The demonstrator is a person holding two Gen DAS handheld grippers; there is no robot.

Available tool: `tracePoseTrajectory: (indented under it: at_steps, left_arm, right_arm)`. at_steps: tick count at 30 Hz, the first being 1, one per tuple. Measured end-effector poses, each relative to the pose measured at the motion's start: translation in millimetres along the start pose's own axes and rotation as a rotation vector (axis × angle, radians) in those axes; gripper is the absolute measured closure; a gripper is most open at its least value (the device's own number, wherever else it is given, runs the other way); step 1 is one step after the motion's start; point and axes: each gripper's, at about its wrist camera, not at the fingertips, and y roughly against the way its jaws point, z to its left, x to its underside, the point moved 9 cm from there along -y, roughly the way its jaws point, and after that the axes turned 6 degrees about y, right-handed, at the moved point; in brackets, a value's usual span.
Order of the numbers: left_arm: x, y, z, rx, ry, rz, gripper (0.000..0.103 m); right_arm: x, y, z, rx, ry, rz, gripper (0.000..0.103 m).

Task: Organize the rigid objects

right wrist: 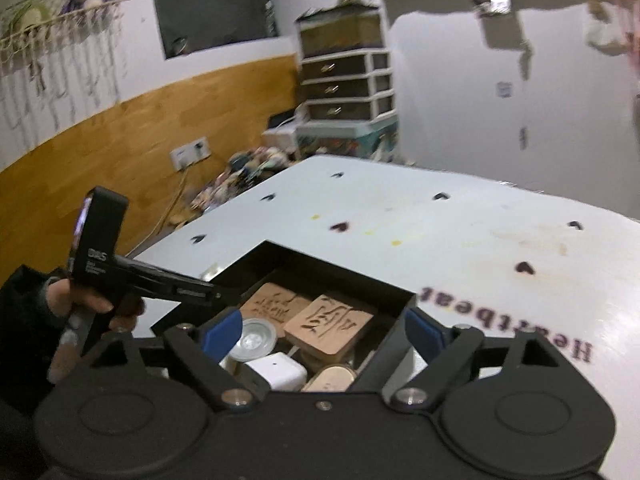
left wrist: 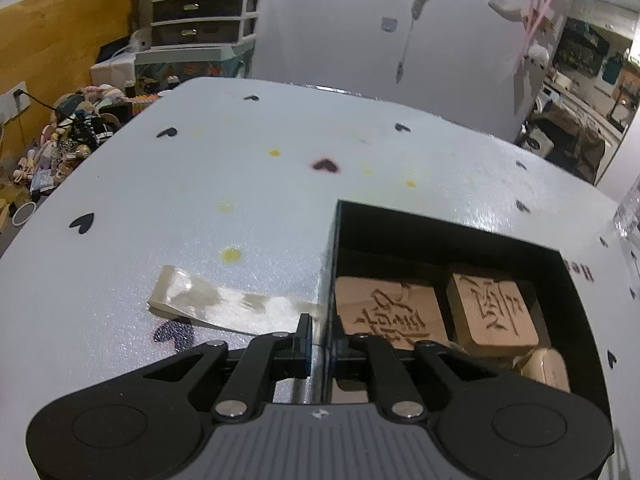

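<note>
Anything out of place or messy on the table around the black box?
Yes: yellow spots stain the white table cover, and a loose glossy strip lies beside the black box.

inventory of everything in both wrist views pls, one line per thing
black box: 1, black, open, on table
carved wooden blocks: 2, tan, in box
white adapter: 1, white, in box
clear round lid: 1, in box
pale rounded piece: 1, beige, in box
tape strip: 1, shiny beige, left of box
table: 1, white, black hearts, yellow stains
drawer unit: 1, white and dark, background
left gripper: astride the box wall, narrow gap
right gripper: open, above box
</note>
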Motion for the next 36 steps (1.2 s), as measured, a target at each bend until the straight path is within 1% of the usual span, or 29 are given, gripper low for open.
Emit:
tracePoseTrajectory:
  at_steps: [1,2,4,5,6,7,8,10,13,15,19,21,24,32,36]
  left_arm:
    - [-1.3,2.8,2.0,-0.008,0.008,-0.012,0.078]
    - [-3.4,6.9,3.9,-0.015,0.016,-0.031,0.072]
    - [-6.0,17.5,6.0,-0.011,0.032,-0.063,0.049]
    - [-6.8,23.3,6.4,-0.008,0.039,-0.08,0.045]
    - [-7.2,30.0,6.1,-0.006,0.043,-0.1,0.037]
    - [-7.2,35.8,5.1,-0.004,0.044,-0.117,0.031]
    - [-6.3,43.0,3.5,-0.001,0.045,-0.136,0.028]
    - [-3.5,54.8,-0.6,0.011,0.046,-0.162,0.018]
    - [2.9,72.3,-8.8,0.025,0.047,-0.198,0.01]
    - [7.1,82.7,-15.5,0.034,0.033,-0.216,0.006]
    - [17.6,100.9,-26.5,0.01,0.002,-0.254,0.001]
    - [23.6,108.2,-30.7,0.003,-0.005,-0.268,0.0]
    - [32.5,118.3,-36.2,-0.007,-0.011,-0.292,0.0]
    - [57.0,135.7,-51.9,0.0,-0.031,-0.331,0.0]
    - [66.3,138.4,-57.0,-0.019,-0.055,-0.341,0.0]
  right_arm:
    - [1.9,1.7,0.2,0.021,-0.001,-0.011,0.01]
    - [4.6,3.5,0.4,0.046,-0.002,-0.024,0.01]
    - [9.1,6.7,0.1,0.075,-0.011,-0.039,0.008]
    - [11.6,7.9,0.4,0.085,-0.017,-0.044,0.008]
    - [13.8,9.1,0.6,0.096,-0.025,-0.051,0.008]
    - [15.7,10.6,0.4,0.105,-0.032,-0.056,0.008]
    - [17.7,12.2,0.0,0.116,-0.041,-0.061,0.007]
    - [21.2,16.1,-0.7,0.138,-0.053,-0.072,0.006]
    - [24.7,22.3,-0.1,0.174,-0.052,-0.091,0.005]
    - [27.9,26.2,-0.5,0.194,-0.052,-0.102,0.005]
    - [35.5,33.7,-1.1,0.217,-0.065,-0.114,0.004]
    - [40.6,37.3,-2.1,0.234,-0.07,-0.115,0.003]
    - [47.4,43.8,-5.5,0.254,-0.078,-0.114,0.003]
    - [58.6,59.2,-10.6,0.3,-0.082,-0.123,0.002]
    - [63.3,62.1,-10.0,0.314,-0.081,-0.121,0.002]
